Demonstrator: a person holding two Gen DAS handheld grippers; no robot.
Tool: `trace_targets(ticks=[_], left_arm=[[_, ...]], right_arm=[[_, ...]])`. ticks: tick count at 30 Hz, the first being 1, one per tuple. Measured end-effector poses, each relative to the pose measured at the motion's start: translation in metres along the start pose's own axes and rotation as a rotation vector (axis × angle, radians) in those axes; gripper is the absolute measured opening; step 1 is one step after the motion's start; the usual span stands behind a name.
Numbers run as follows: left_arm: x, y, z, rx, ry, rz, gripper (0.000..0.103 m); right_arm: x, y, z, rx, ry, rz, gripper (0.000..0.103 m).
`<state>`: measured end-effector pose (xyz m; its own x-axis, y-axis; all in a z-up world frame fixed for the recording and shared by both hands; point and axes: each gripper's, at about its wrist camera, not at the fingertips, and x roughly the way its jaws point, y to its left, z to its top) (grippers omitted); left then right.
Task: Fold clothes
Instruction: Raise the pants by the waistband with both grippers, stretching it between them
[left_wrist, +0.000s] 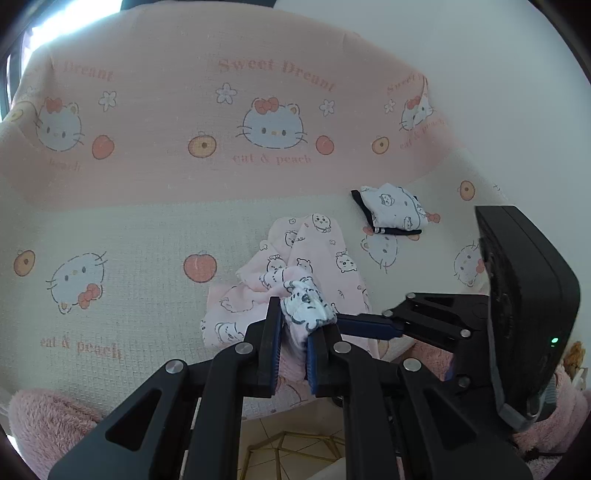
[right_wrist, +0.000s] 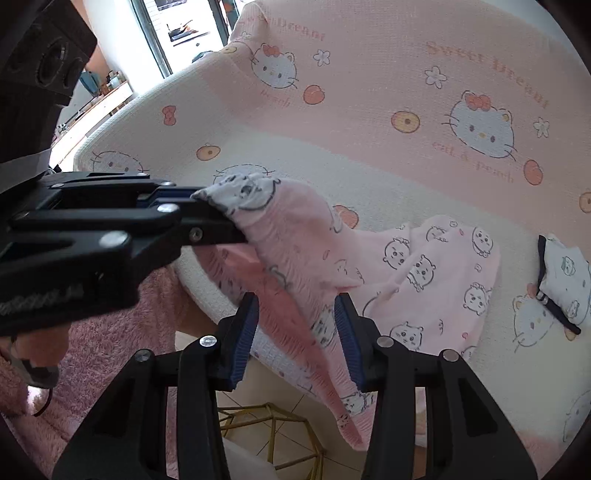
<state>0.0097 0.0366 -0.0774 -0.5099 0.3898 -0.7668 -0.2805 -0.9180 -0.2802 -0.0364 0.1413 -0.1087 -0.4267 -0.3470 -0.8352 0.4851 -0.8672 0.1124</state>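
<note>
Pink pyjama garment (right_wrist: 424, 280) sprawls on the sofa seat (left_wrist: 129, 236), bunched waistband end clamped in the left hand-held gripper (left_wrist: 295, 325) while the right hand-held gripper (right_wrist: 295, 332), fingers apart, straddles the edge hanging just beside it, so right's nearer.

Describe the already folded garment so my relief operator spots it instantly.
On the sofa seat, past the loose pink garment held by the left gripper, lies a small folded bundle. Unlike the pink one, it is white with black trim.
</note>
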Motion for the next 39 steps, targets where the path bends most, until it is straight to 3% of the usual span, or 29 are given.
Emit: trace_targets(ticks=[1, 2, 5, 10, 12, 16, 25, 27, 30, 34, 39], left_arm=[[0.001, 0.001, -0.001, -0.005, 0.003, 0.003, 0.012], [0.003, 0.002, -0.003, -0.010, 0.008, 0.014, 0.012], [0.007, 0.004, -0.007, -0.026, 0.019, 0.008, 0.012], [0.021, -0.005, -0.010, -0.034, 0.028, 0.008, 0.012], [0.029, -0.011, -0.009, -0.040, 0.023, 0.009, 0.014], [0.051, -0.028, -0.007, -0.069, 0.023, 0.012, 0.031], [0.082, -0.013, -0.021, -0.166, 0.066, 0.131, 0.031], [0.067, -0.003, -0.017, -0.187, 0.011, 0.163, 0.030], [0.030, 0.010, -0.003, -0.189, -0.081, 0.198, 0.013], [-0.047, 0.031, 0.035, -0.192, -0.248, 0.188, 0.012], [-0.142, 0.027, 0.093, -0.053, -0.439, 0.255, 0.012]], right_arm=[[0.009, -0.002, 0.003, 0.000, 0.014, -0.040, 0.029], [0.014, -0.008, 0.007, 0.020, 0.021, -0.086, 0.024], [0.007, -0.032, 0.016, 0.100, -0.022, -0.166, 0.023], [-0.026, -0.044, 0.036, 0.089, -0.117, -0.276, 0.023], [-0.053, -0.042, 0.045, 0.106, -0.179, -0.259, 0.022], [-0.105, -0.026, 0.069, 0.091, -0.309, -0.297, 0.022], [-0.202, -0.023, 0.084, 0.169, -0.525, -0.275, 0.022], [-0.213, -0.023, 0.083, 0.173, -0.530, -0.278, 0.022], [-0.223, -0.027, 0.080, 0.168, -0.532, -0.333, 0.022], [-0.229, -0.046, 0.076, 0.185, -0.512, -0.448, 0.022], [-0.246, -0.069, 0.080, 0.280, -0.536, -0.412, 0.025]])
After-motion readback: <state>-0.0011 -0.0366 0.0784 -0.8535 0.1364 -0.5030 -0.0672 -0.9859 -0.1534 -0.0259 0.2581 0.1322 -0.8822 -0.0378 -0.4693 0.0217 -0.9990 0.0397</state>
